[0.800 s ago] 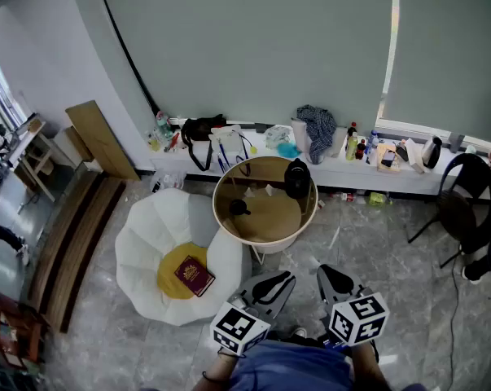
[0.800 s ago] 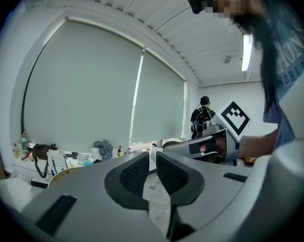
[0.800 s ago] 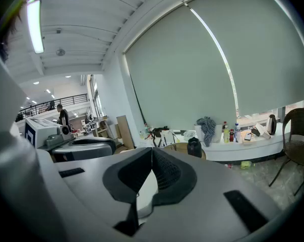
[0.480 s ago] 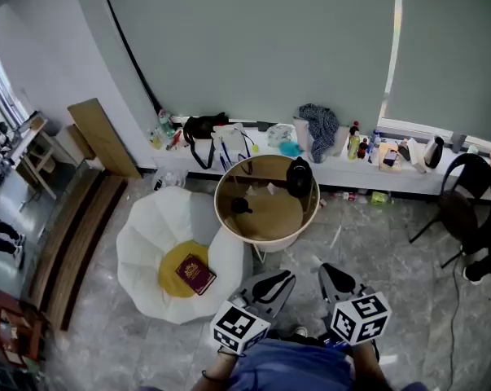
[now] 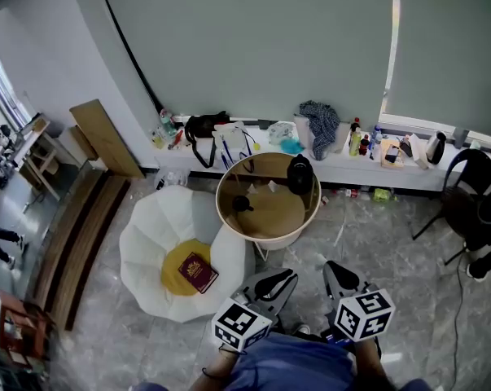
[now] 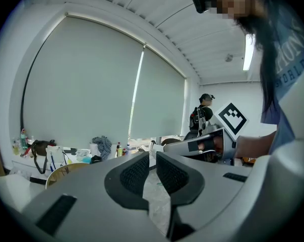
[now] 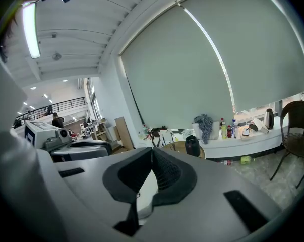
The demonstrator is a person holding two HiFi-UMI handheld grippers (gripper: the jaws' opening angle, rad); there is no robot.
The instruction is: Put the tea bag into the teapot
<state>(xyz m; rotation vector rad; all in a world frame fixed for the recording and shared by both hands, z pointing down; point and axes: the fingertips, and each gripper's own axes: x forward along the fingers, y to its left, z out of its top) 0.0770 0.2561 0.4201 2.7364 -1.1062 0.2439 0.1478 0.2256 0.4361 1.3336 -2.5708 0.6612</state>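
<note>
A round table [image 5: 229,218] with a tan top stands ahead on the floor. A tall black pot [image 5: 300,175] sits at its far right; a small black pot-like thing [image 5: 242,204] sits left of centre. Two small white pieces [image 5: 262,189], too small to identify, lie at the back. Both grippers hang low by the person's body, well short of the table. My left gripper [image 5: 265,287] [image 6: 153,158] shows its pads close with only a thin slit, holding nothing. My right gripper [image 5: 339,277] [image 7: 152,153] has its pads touching, also holding nothing. The right gripper view shows the tall pot [image 7: 192,146].
Left of the table is a white petal-shaped seat [image 5: 147,243] with a yellow cushion and a dark red book [image 5: 198,273]. A cluttered ledge [image 5: 343,169] runs under the window blinds. A black chair [image 5: 465,206] stands at right, and wooden boards [image 5: 103,137] lean at left.
The head view has shifted slightly, so the table and seat sit a little lower and further right. Both grippers hold the same pose, jaws unchanged.
</note>
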